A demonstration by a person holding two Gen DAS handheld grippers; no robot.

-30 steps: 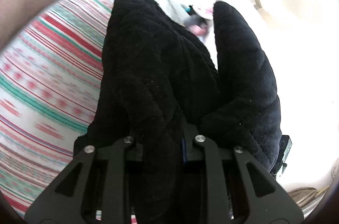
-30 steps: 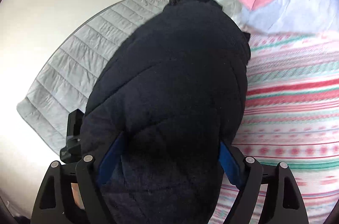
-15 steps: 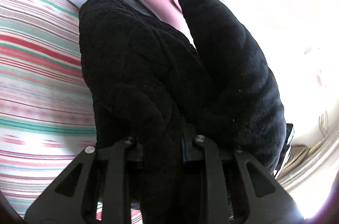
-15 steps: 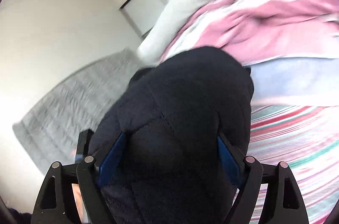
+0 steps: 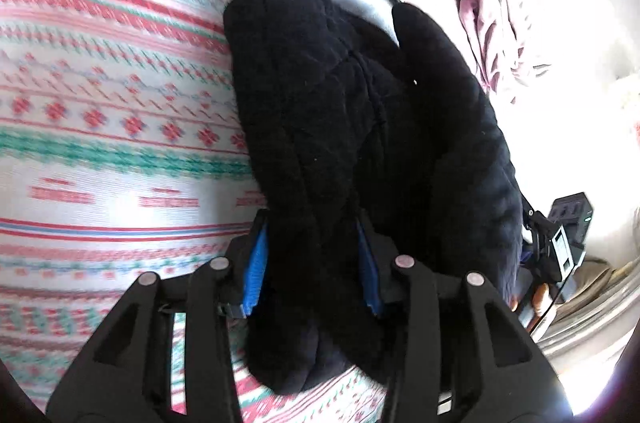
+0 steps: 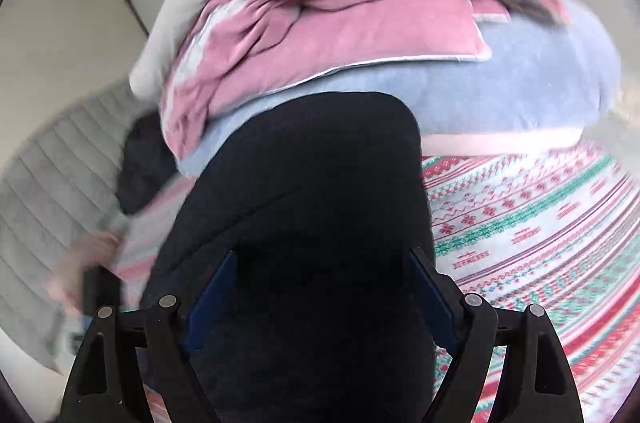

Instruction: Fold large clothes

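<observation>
1. Hidden: fingertips of both grippers buried under the black quilted garment (image 5: 320,111); far edge of garment cut off at 6 o'clock in both views.
2. Hard to make out: blurred hand (image 6: 86,263) at 9 o'clock in right wrist view, on a dark handle; grey quilted mat (image 6: 44,207) behind it smeared by motion.
3. Writing: small repeated red lettering on the patterned bedspread (image 6: 540,223), too blurred to read. No brand legible.
4. Left gripper (image 5: 312,255): jaws opening, a thick fold of garment between the blue pads (image 5: 256,263), fabric bulging out at 12 o'clock.
5. Right gripper (image 6: 320,287): jaws wide, clamped around a broad bundle of the same garment filling the gap.
6. Garment lying over bedspread, pink blanket (image 6: 320,23) heaped at 12 o'clock beyond, pale blue blanket (image 6: 500,79) under it.
</observation>
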